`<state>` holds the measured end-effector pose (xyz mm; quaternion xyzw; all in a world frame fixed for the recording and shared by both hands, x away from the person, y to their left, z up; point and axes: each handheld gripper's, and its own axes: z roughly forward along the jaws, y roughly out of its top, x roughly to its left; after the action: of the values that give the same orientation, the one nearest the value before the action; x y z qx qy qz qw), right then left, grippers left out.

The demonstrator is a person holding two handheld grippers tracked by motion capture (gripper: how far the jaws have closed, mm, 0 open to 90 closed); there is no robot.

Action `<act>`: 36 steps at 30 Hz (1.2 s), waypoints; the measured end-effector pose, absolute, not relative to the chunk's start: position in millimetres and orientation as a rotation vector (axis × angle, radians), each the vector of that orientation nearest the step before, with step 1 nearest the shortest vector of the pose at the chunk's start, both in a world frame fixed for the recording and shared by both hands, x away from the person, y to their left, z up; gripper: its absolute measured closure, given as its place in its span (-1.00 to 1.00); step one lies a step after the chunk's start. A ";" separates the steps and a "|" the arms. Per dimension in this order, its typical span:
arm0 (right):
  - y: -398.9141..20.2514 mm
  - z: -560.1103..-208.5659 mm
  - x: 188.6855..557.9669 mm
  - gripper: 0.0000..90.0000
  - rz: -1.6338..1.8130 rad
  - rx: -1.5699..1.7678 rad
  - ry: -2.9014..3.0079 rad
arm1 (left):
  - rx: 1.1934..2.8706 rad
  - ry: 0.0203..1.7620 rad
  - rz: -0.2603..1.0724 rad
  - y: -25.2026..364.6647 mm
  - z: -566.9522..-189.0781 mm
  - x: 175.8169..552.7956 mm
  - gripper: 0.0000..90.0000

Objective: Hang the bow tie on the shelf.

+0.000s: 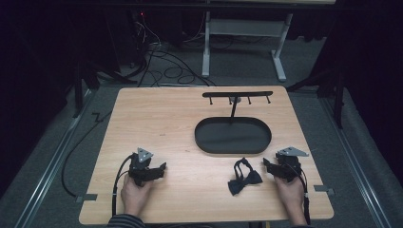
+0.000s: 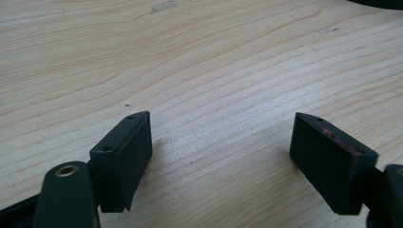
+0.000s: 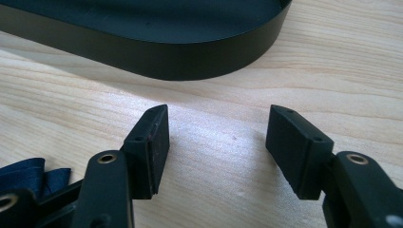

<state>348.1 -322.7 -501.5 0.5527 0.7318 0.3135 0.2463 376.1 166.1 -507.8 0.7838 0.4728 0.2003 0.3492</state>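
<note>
Bow tie (image 1: 244, 176) between parted tools

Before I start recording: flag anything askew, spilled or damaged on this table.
Nothing stands out. The dark blue bow tie lies loose on the wooden table, apart from the black oval tray of the upright hook stand. Both grippers are open.

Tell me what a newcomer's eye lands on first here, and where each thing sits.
First the black oval tray right of the table's middle, with a T-shaped hook rack rising from its far end. Then the dark bow tie lying on the wood just in front of the tray, close beside the right claw. The left claw rests open on bare wood at the near left.
</note>
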 end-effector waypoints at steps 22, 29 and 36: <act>-322.2 -501.5 347.6 -0.06 0.855 1.509 1.995 | 2.031 1.225 0.519 166.1 -507.7 376.1 -0.50; -322.6 -501.4 347.6 -0.06 0.858 1.514 1.995 | 2.029 1.227 0.517 166.1 -507.7 376.0 -0.50; -324.6 -501.2 347.7 -0.03 0.878 1.527 1.990 | 2.029 1.227 0.516 166.1 -507.7 376.1 -0.50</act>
<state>347.7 -324.6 -501.2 0.5579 0.7269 0.3209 0.2397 376.1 166.1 -507.7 0.7832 0.4738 0.1994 0.3498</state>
